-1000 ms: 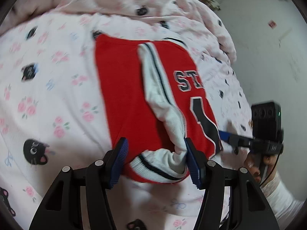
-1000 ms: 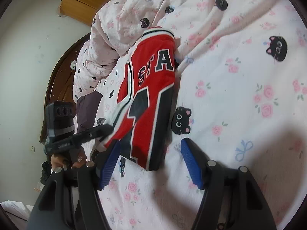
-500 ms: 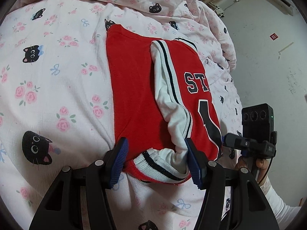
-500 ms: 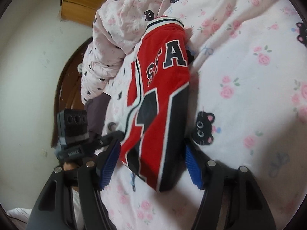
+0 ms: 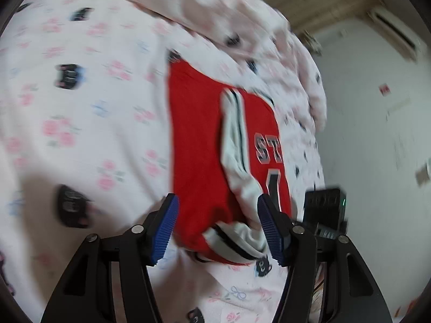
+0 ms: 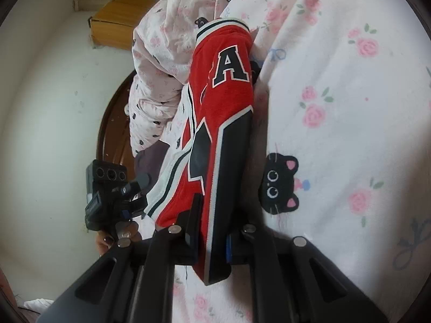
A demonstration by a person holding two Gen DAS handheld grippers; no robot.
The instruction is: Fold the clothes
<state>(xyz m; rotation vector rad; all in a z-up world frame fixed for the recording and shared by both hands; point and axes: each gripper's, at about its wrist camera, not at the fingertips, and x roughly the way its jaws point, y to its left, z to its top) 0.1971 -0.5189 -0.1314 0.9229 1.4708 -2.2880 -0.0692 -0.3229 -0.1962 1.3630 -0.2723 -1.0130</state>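
The red jersey (image 5: pixel 199 145) is lying on the floral bedsheet (image 5: pixel 89 123), long axis running straight away from both grippers, its white sleeve (image 5: pixel 237 145) folded along it. The right gripper (image 6: pixel 211 238) is closing, clamping the near corner of the hem. The left gripper (image 5: pixel 218 228) is opening, jaws straddling the other near corner without pinching it, I think, though that view's pretty blurry. So the hem's nearest, collar farthest
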